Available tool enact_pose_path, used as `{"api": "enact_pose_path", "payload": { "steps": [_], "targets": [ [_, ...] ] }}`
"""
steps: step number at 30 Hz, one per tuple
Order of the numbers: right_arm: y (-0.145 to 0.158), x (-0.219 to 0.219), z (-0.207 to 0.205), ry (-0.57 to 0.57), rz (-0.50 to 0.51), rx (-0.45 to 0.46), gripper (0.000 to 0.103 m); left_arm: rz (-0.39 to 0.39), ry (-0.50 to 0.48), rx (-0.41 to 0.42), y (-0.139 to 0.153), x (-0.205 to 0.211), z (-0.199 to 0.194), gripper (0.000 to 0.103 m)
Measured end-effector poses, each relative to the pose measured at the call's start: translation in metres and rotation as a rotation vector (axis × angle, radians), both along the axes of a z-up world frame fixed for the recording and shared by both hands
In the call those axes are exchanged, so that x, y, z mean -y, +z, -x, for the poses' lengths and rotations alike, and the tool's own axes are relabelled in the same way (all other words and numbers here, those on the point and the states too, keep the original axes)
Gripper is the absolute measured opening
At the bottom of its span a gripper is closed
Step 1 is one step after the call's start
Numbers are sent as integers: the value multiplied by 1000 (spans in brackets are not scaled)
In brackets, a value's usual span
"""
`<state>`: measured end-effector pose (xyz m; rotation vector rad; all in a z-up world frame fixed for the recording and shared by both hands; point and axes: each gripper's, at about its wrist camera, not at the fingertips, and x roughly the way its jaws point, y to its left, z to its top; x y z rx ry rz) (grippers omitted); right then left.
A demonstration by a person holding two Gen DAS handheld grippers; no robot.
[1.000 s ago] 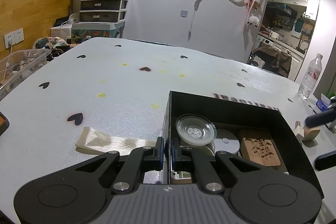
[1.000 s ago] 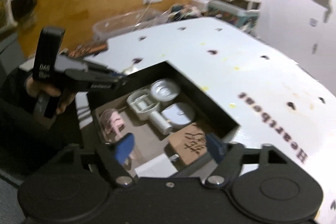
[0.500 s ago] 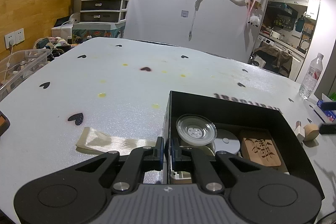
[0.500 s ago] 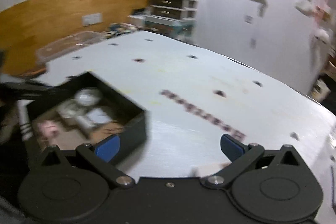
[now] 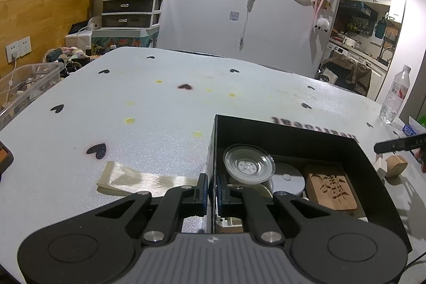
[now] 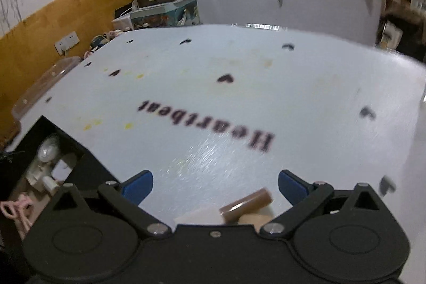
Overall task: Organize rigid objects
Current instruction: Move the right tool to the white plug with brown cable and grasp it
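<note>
A black open box [image 5: 293,132] sits on the white table and holds a clear round lid [image 5: 249,164], a white disc [image 5: 289,177] and a carved wooden block [image 5: 330,188]. My left gripper [image 5: 210,186] is shut on the box's left wall. My right gripper [image 6: 215,184] is open and empty above the table, right of the box [image 6: 87,164]. A brown wooden cylinder [image 6: 246,204] and a white block [image 6: 198,214] lie just under it, between its fingers. Both also show in the left wrist view, the cylinder [image 5: 396,165] right of the box.
A beige tape strip [image 5: 138,177] lies left of the box. A water bottle [image 5: 395,95] stands at the table's far right edge. A clear plastic bin [image 5: 26,81] sits off the left edge. Drawers stand by the back wall.
My right gripper swung away from over the box to the right, and now hovers over the wooden cylinder and white block. My left gripper and the box have not moved.
</note>
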<state>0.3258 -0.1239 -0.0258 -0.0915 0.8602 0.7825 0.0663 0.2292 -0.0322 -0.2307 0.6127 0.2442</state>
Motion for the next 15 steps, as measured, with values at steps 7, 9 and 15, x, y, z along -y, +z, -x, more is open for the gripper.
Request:
{"api": "enact_pose_path", "payload": {
  "steps": [7,9,15],
  "targets": [
    [-3,18,30,56,8,-27,102,-4,0,0,-1,0,-1,7],
    [-4,17,36,83,38,-35,102,-1,-1,1,-1,0,0,7],
    [3,4,32,132,123,108,102,-1,0,-1,-2,0,-2,7]
  ]
}}
